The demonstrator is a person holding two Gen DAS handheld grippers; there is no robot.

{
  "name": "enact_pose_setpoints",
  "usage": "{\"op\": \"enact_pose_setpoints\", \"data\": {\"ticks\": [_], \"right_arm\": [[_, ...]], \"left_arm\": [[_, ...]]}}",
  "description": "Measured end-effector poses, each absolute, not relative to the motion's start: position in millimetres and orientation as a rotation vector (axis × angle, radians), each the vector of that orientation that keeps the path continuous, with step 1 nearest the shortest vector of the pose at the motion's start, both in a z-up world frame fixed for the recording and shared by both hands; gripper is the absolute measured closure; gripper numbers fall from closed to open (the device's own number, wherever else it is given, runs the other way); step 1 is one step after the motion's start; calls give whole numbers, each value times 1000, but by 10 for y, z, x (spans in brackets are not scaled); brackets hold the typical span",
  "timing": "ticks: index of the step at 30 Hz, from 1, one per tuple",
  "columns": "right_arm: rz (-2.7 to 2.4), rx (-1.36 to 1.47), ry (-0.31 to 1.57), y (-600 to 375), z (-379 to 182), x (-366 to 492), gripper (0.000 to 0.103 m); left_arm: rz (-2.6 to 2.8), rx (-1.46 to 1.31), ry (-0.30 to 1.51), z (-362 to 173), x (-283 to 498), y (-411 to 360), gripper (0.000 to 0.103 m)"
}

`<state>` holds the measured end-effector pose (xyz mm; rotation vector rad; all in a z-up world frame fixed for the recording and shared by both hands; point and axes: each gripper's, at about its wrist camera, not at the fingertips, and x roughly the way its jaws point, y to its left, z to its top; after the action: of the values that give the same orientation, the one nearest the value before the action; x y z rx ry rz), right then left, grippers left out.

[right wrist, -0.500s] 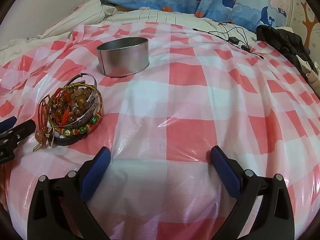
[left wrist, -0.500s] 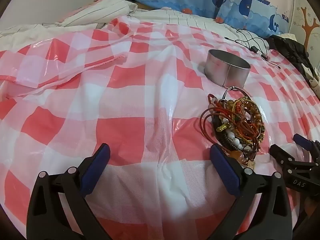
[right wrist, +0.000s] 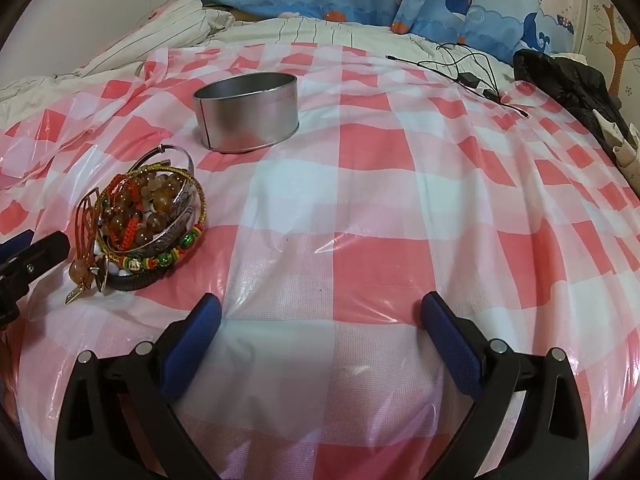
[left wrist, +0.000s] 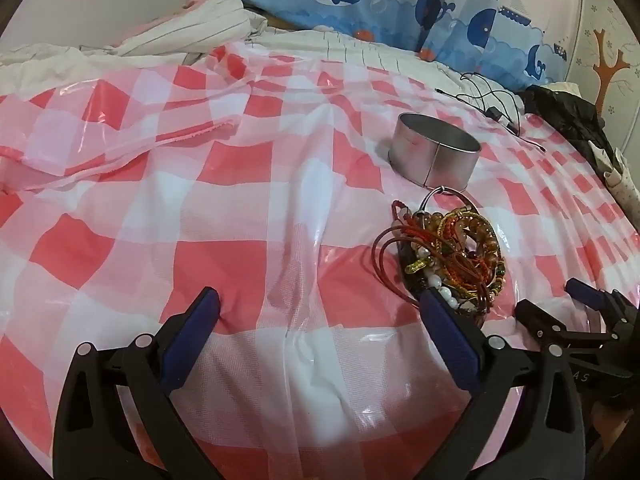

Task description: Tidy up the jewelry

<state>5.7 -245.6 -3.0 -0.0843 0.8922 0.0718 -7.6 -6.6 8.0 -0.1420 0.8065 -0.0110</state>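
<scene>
Red-and-white checked plastic sheet (left wrist: 248, 264) fills my left view. My left gripper (left wrist: 320, 336) stands spread wide at the bottom with nothing between its fingers. The pile of bracelets (left wrist: 452, 256) lies right of centre, its near edge hidden behind my right-hand finger pad (left wrist: 452, 340). A round metal tin (left wrist: 434, 154) sits just above the pile. My right gripper (left wrist: 560, 300) pokes in at the right edge.

Through my right view, that gripper (right wrist: 320, 336) is also spread wide and empty over bare sheet. The bracelets (right wrist: 148, 224) lie at middle left, the tin (right wrist: 248, 112) above them, a black cable (right wrist: 460, 72) at upper right.
</scene>
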Motion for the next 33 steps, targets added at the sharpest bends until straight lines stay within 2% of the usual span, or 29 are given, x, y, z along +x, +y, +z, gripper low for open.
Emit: {"op": "enact_pose_setpoints", "data": {"ticks": [33], "right_arm": [[71,-86,895,-2458,-37,59,7]], "left_arm": [[70,-61,801,53,-60,-116,7]]}}
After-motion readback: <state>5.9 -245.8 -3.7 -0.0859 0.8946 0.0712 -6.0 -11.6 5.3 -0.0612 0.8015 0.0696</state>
